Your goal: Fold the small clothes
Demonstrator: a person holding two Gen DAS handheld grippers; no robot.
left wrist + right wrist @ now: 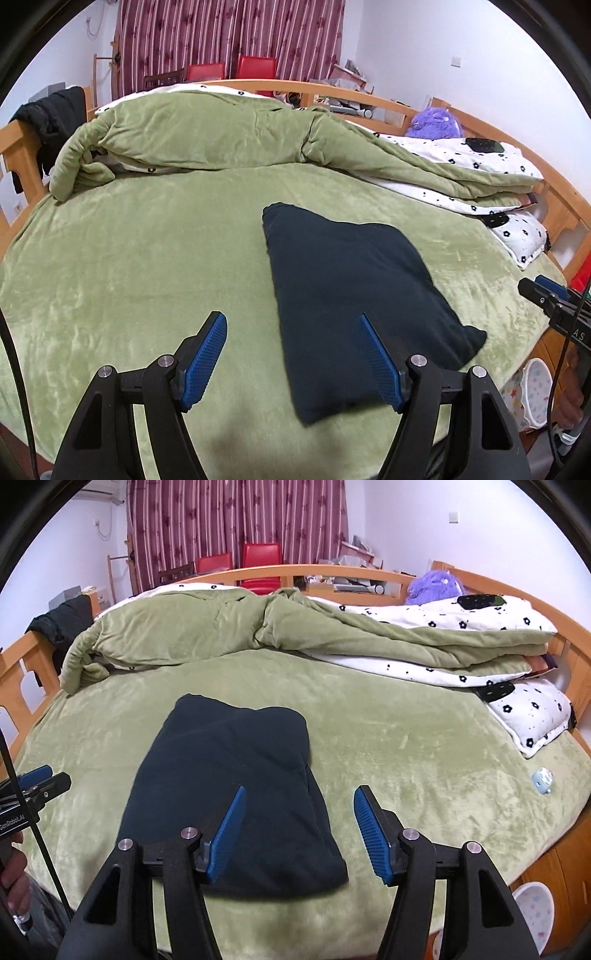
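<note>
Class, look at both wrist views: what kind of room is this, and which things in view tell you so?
Most likely a bedroom in a home: a wooden-framed bed with a green bedsheet, a rumpled green quilt and a flower-print pillow, plus striped curtains behind.

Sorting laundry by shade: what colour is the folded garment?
Very dark, near black garment; right wrist view shows it best.

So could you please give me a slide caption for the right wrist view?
Open right gripper above a folded dark garment on the green bedspread.
</note>
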